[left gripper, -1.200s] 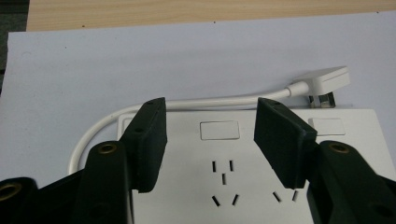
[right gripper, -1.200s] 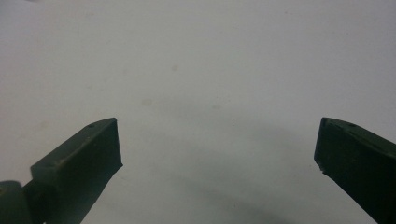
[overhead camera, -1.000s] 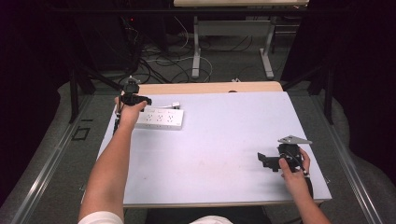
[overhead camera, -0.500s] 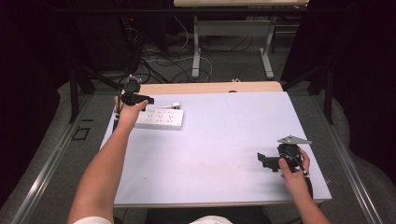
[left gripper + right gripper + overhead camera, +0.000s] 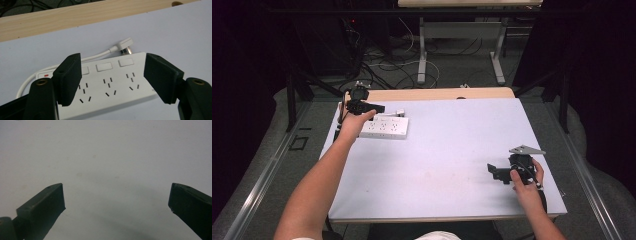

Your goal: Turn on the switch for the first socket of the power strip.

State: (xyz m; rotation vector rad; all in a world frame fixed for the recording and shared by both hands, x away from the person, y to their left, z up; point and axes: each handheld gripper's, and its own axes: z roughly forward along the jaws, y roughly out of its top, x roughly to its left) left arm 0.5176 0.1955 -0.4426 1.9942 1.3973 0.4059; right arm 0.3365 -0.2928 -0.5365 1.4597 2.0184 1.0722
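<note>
Power strip (image 5: 110, 82) between spread left hand-held gripper (image 5: 112, 80) jaws, plug (image 5: 125, 45) behind.

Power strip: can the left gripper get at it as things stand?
Probably yes. The left gripper hangs right over the power strip with its jaws open wide, nothing between them and the strip.

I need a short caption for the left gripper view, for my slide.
Open left claw poised over a white power strip on the table.
</note>
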